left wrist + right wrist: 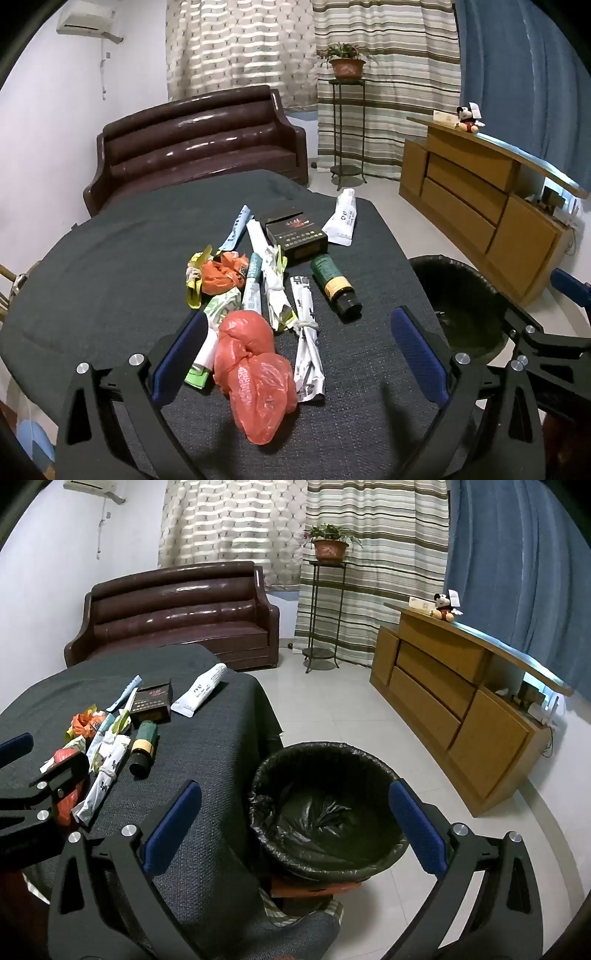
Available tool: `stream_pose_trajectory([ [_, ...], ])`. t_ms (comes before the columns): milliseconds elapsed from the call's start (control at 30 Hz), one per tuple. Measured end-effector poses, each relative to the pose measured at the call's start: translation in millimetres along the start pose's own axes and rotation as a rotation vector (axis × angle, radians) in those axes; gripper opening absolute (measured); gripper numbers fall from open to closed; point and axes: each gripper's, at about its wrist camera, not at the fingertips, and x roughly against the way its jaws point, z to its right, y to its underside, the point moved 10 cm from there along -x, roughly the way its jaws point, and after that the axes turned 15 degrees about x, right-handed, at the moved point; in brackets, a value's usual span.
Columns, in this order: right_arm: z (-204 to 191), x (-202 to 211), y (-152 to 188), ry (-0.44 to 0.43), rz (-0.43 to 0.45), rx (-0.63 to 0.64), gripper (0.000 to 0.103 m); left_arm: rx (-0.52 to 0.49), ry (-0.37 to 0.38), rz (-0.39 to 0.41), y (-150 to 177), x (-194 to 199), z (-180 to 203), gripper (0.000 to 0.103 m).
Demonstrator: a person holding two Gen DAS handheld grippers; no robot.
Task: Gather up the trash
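Trash lies in a heap on the dark cloth of the table (110, 266): a knotted red plastic bag (255, 373) nearest me, an orange crumpled bag (221, 277), several white wrappers (306, 347), a dark green bottle (334, 286), a black box (295, 236) and a white tube (341, 221). My left gripper (299, 350) hovers open over the table, its blue pads on either side of the red bag without touching it. A bin lined with a black bag (325, 812) stands beside the table. My right gripper (295, 827) is open above the bin, holding nothing.
A brown leather sofa (173, 613) stands behind the table. A wooden sideboard (458, 701) with a plush toy (445, 607) runs along the right wall. A potted plant on a tall metal stand (328, 602) is by the curtains. Pale tiled floor lies between bin and sideboard.
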Motion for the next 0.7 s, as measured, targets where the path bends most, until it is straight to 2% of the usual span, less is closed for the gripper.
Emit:
stream_pose_trajectory([
  [700, 2.5, -0.1, 0.5, -0.004, -0.001, -0.007, 0.099, -0.003, 0.000, 0.002, 0.0, 0.2, 0.6, 0.097],
])
